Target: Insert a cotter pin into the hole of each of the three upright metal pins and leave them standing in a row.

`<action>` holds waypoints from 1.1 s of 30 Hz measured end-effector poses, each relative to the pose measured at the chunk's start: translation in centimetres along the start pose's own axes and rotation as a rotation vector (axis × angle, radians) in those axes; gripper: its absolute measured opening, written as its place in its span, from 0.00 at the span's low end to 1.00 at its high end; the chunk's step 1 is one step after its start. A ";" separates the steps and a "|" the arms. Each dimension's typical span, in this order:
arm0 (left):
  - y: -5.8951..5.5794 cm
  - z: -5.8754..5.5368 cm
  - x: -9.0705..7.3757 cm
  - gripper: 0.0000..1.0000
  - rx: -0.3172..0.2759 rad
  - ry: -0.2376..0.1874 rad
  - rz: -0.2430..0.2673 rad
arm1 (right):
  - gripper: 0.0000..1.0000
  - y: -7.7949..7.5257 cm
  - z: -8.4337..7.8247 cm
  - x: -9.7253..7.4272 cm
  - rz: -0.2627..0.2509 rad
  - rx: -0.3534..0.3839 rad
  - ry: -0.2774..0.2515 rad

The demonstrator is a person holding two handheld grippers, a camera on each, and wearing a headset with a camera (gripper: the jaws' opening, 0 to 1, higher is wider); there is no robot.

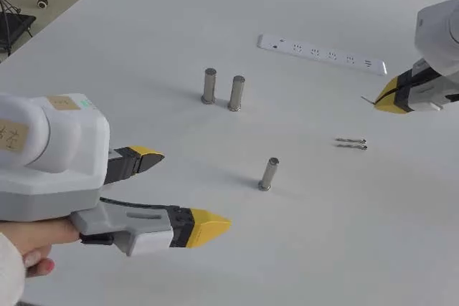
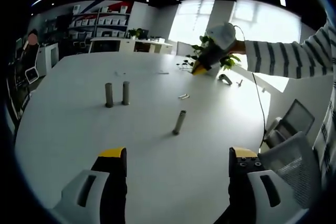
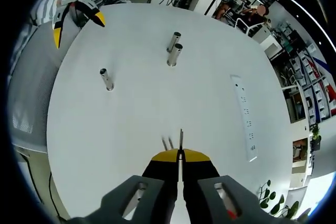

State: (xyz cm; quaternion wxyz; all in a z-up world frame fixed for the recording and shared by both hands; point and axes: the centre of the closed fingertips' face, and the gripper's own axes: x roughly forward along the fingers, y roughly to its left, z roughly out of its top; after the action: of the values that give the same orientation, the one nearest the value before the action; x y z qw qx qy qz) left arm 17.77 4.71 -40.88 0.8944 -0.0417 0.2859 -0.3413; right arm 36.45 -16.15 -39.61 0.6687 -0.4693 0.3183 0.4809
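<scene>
Right gripper (image 3: 180, 155): our jaws are pressed together on a held cotter pin (image 3: 181, 137). Its thin shaft pokes out past the yellow tips, up in the air and well apart from every post.
Left gripper (image 1: 179, 190): jaws spread wide with nothing between them, hovering over the near side of the table (image 1: 129, 34).
Spare cotter pins (image 1: 351, 144): two lie side by side on the table, between our right gripper and the lone metal pin (image 1: 269, 174).
Lone metal pin: upright, and the closest post to our open left jaws.
Paired metal pins (image 1: 222, 89): upright, just beside each other, farther back. We cannot make out any post's hole.
Risk, tipping: the posts are slim and nothing braces them. We judge a sideways push from the cotter pin could topple one unless our left jaws steady it first.
Risk, alignment: with the holes unseen, we may come in at the wrong height or angle and skid off the metal.
Risk, grip: the shaft is thin and could twist or slip between our jaws on contact.
Risk, row: the lone post stands out of line, so moving it could knock it over.
</scene>
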 end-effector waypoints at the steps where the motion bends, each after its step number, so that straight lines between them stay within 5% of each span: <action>1: -0.1 0.0 0.0 0.78 -0.002 0.000 -0.003 | 0.00 0.2 0.2 -0.2 -0.006 -0.001 -0.008; 11: -0.6 0.7 0.0 0.74 -0.002 -0.004 -0.025 | 0.00 3.8 2.0 -1.8 -0.078 -0.046 -0.100; 33: -2.9 3.6 2.5 0.64 0.002 -0.039 -0.112 | 0.00 10.3 6.4 -2.8 -0.201 -0.073 -0.208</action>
State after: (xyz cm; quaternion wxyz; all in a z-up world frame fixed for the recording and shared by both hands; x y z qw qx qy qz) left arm 19.50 0.46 -38.29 0.8793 -0.0634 0.2655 -0.3903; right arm 25.63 -10.14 -38.16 0.7253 -0.4704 0.1812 0.4688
